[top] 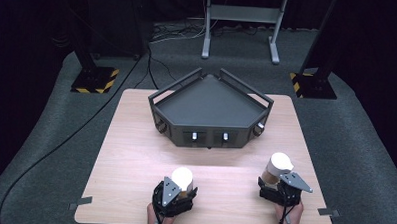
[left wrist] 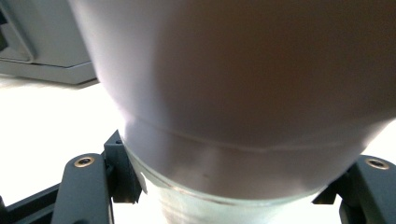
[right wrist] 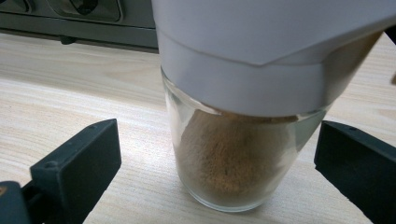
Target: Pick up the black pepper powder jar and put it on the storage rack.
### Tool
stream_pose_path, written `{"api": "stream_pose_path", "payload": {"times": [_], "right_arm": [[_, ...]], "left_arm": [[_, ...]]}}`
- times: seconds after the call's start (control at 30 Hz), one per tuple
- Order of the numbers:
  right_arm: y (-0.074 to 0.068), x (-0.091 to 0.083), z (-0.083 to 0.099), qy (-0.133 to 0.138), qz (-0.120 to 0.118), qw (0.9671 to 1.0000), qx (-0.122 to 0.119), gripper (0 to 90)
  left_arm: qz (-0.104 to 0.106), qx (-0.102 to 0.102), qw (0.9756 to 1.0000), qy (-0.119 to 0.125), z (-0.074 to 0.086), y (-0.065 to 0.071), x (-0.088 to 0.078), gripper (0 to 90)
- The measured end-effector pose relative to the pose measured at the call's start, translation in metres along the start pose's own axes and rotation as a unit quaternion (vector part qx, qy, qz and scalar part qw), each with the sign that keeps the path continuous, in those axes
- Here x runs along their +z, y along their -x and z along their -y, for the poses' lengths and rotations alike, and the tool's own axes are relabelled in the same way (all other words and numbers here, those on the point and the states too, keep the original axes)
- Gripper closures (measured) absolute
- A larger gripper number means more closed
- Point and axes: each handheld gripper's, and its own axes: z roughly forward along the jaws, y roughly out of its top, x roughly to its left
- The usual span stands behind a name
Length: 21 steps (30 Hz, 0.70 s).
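Left hand-held gripper (top: pixel 182 192), near-left on the counter (top: pixel 135 155), is clamped on a white-capped jar (top: pixel 182 178). Right hand-held gripper (top: pixel 274 182), near-right, has jaws spread wide around a second jar (right wrist: pixel 233 158) of brown powder without touching it. Beyond both sits a dark tray (top: pixel 159 98).

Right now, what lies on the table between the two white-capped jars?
Nothing: in the high view, bare wood of the table separates the left jar from the right jar. The dark tray stands farther back.
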Motion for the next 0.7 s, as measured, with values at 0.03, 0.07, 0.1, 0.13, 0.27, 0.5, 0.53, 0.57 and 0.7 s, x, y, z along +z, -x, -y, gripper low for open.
{"api": "stream_pose_path", "payload": {"times": [0.03,0.07,0.1,0.13,0.27,0.5,0.53,0.57,0.7], "right_arm": [[0.000,0.000,0.000,0.000,0.000,1.0000,0.000,0.0],[0.000,0.000,0.000,-0.001,0.000,1.0000,0.000,0.0],[0.000,0.000,0.000,-0.001,-0.001,1.0000,0.000,0.0],[0.000,0.000,0.000,-0.001,-0.001,1.0000,0.000,0.0],[0.001,0.000,-0.001,-0.002,-0.002,1.0000,0.000,0.0],[0.001,0.000,-0.001,-0.002,-0.002,1.0000,0.000,0.0],[0.001,0.001,-0.001,-0.002,-0.002,1.0000,0.000,0.0],[0.001,0.001,-0.001,-0.002,-0.002,1.0000,0.000,0.0],[0.001,0.001,-0.001,-0.003,-0.003,1.0000,0.000,0.0]], "left_arm": [[-0.001,0.000,1.0000,0.000,-0.001,-0.001,0.000,30.8],[-0.003,0.000,1.0000,0.001,-0.001,-0.002,0.000,30.9],[-0.005,-0.001,1.0000,0.002,-0.001,-0.002,-0.001,30.8],[-0.006,-0.001,1.0000,0.003,-0.002,-0.003,-0.001,30.9],[-0.011,-0.003,0.9999,0.005,-0.003,-0.006,-0.002,30.9],[-0.013,-0.006,0.9999,0.008,-0.006,-0.012,-0.001,30.9],[-0.013,-0.006,0.9999,0.008,-0.007,-0.012,-0.001,30.9],[-0.014,-0.005,0.9999,0.008,-0.007,-0.013,-0.001,30.9],[-0.017,-0.008,0.9998,0.011,-0.009,-0.016,-0.001,30.9]]}}
